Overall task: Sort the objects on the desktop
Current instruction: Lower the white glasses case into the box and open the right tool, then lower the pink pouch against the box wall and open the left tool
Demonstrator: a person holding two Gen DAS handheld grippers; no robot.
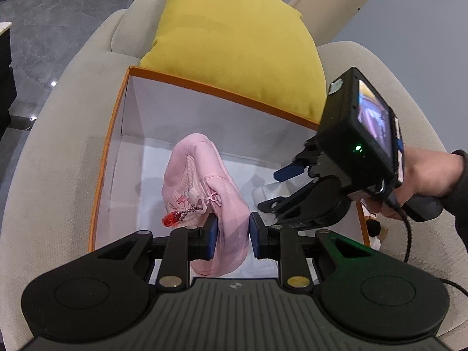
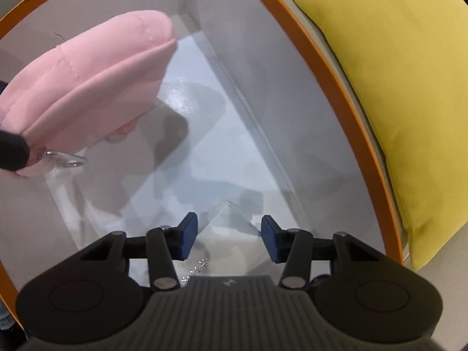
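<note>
Beige sofa point(image 1: 58, 152), orange-rimmed box point(image 1: 187, 83); left claw point(image 1: 232, 235) clamps pink pouch point(image 1: 201, 175), right claw point(image 2: 228, 238) open over clear item point(image 2: 231, 219).

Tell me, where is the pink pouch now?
The pink pouch hangs inside the orange-rimmed box, clamped by the left gripper, left of the right gripper.

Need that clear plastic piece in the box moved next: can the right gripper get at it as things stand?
Probably yes. The right gripper hangs open just over the clear plastic piece on the box floor, nothing between. The pink pouch, held by the left gripper, sits aside.
</note>
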